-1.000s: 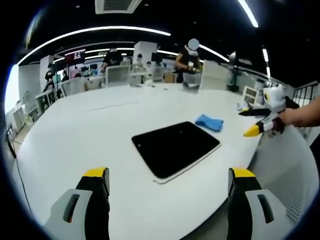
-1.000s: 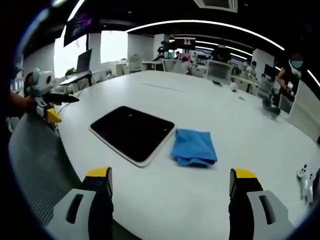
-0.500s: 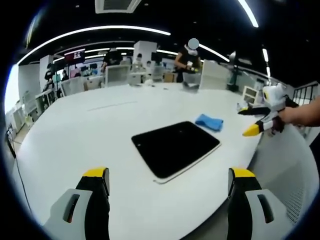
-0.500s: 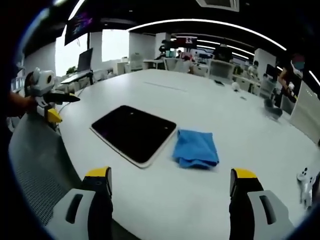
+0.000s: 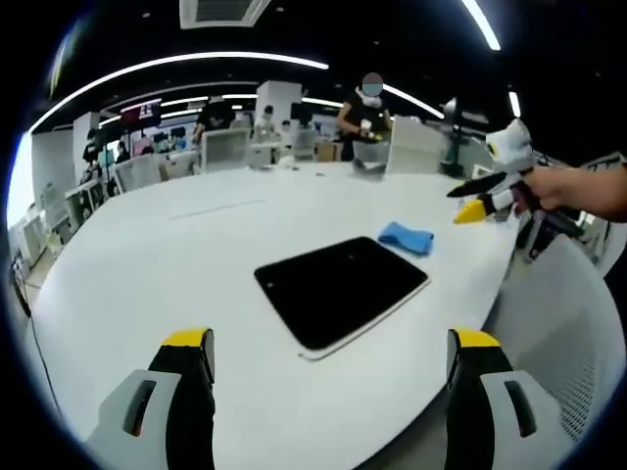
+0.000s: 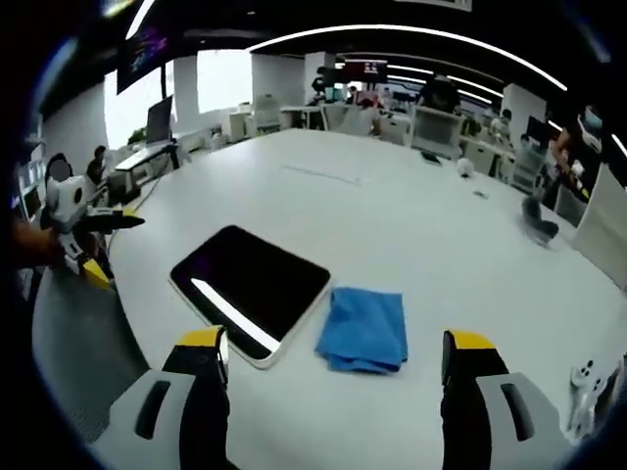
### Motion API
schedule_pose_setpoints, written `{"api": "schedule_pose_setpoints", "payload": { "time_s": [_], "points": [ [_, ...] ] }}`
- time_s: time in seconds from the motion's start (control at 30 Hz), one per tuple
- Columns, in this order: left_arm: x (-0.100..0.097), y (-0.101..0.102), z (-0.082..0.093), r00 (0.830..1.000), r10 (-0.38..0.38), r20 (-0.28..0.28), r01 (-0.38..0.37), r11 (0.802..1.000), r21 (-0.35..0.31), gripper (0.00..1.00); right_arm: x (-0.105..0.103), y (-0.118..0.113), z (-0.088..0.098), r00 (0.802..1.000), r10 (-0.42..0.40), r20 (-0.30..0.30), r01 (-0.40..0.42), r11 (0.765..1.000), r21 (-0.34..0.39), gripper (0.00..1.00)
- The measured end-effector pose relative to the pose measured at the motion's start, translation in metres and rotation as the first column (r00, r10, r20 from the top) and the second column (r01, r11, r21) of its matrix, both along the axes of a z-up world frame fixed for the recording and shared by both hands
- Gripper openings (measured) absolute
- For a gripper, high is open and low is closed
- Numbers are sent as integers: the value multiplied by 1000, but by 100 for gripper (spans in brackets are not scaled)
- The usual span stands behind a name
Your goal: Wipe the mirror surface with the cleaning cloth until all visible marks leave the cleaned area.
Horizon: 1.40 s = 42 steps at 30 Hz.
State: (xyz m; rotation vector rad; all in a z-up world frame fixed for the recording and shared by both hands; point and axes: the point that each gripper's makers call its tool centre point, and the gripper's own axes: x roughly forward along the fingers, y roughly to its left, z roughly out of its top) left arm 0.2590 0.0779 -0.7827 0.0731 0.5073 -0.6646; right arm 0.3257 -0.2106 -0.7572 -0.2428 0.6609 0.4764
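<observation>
In the left gripper view the left gripper [image 5: 328,357] hangs over the near edge of a white table [image 5: 157,264], jaws spread wide with nothing between them. The mirror [image 5: 341,289], a dark rounded slab with a pale rim, lies flat on the table ahead of the jaws, well apart from them and roughly centred between them. The cloth [image 5: 406,237], blue and folded, lies beyond the mirror's far right corner, near it but not touching. To the right, above the table's edge, a hand [image 5: 578,191] holds the right gripper [image 5: 468,201] in the air; whether its jaws touch cannot be told here.

In the right gripper view the right gripper [image 6: 333,367] is released too, jaws wide apart and empty. The cloth [image 6: 364,329] sits on the table [image 6: 411,225] just ahead, between the two jaws and a little beyond their tips, not touched by either. The mirror [image 6: 250,291] lies just beside the cloth on its left, a bright streak of light reflected near its close edge; the gap between the two is very small and I cannot tell whether they touch. At far left the left gripper [image 6: 103,245] shows off the table's edge.

Behind, an office with desks, chairs and people. A screen [image 6: 364,69] at the back carries red marks too small to read; no other writing is legible
</observation>
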Motion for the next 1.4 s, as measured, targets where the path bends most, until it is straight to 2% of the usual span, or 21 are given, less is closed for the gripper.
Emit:
{"api": "schedule_pose_setpoints", "payload": {
  "time_s": [0.07,0.1,0.13,0.2,0.27,0.3,0.4,0.53,0.63,0.7,0.73,0.8,0.93,1.03,1.1,1.3,1.33,1.4],
  "points": [
    [0,1,-1,1000,2,-3,-2,1000,3,99,9,4,0,999,27,-17,-27,1000,11,85],
    [0,1,-2,1000,1,-3,-1,1000,12,99,10,7,-6,996,55,-65,-55,998,-1,82],
    [0,1,-2,1000,0,-4,0,1000,13,99,12,7,-9,995,67,-76,-69,997,-21,81],
    [-1,1,-2,1000,-2,-6,2,1000,16,99,21,7,-16,992,101,-78,-106,993,-60,79],
    [-1,1,-2,1000,-2,-7,2,1000,17,99,28,4,-23,988,128,-83,-136,985,-103,69],
    [-1,1,-2,1000,-1,-7,1,1000,17,99,32,2,-25,989,130,-75,-138,984,-116,63],
    [-1,2,-3,1000,2,-8,-2,1000,15,99,44,-3,-33,991,106,-78,-115,986,-122,55],
    [0,2,-3,1000,7,-8,-7,1000,15,99,57,-6,-34,993,87,-74,-95,989,-117,49],
    [0,3,-3,1000,9,-10,-9,1000,15,99,65,-8,-45,992,79,-96,-89,990,-112,44],
    [0,3,-3,1000,10,-9,-10,1000,13,99,64,-9,-56,990,61,-124,-71,995,-75,35],
    [0,3,-3,1000,11,-10,-11,1000,13,99,65,-10,-64,989,40,-140,-46,998,-37,32],
    [0,3,-3,1000,10,-11,-10,1000,14,99,67,-14,-76,988,10,-157,-11,1000,-6,31],
    [0,3,-4,1000,8,-12,-8,1000,20,99,68,-16,-86,989,-4,-147,3,1000,-4,27],
    [1,3,-4,1000,12,-12,-12,1000,18,99,68,-16,-95,988,-9,-152,4,999,-32,23],
    [0,3,-4,1000,13,-14,-12,1000,18,99,70,-18,-97,989,-23,-143,16,999,-51,16],
    [0,3,-5,1000,15,-17,-15,1000,15,99,73,-18,-104,987,-47,-152,38,998,-59,15],
    [1,4,-4,1000,18,-17,-17,1000,13,99,73,-17,-103,992,-1,-130,-13,994,-106,13],
    [1,4,-4,1000,19,-17,-19,1000,12,99,70,-8,-103,991,62,-118,-78,988,-137,3]
  ]
}}
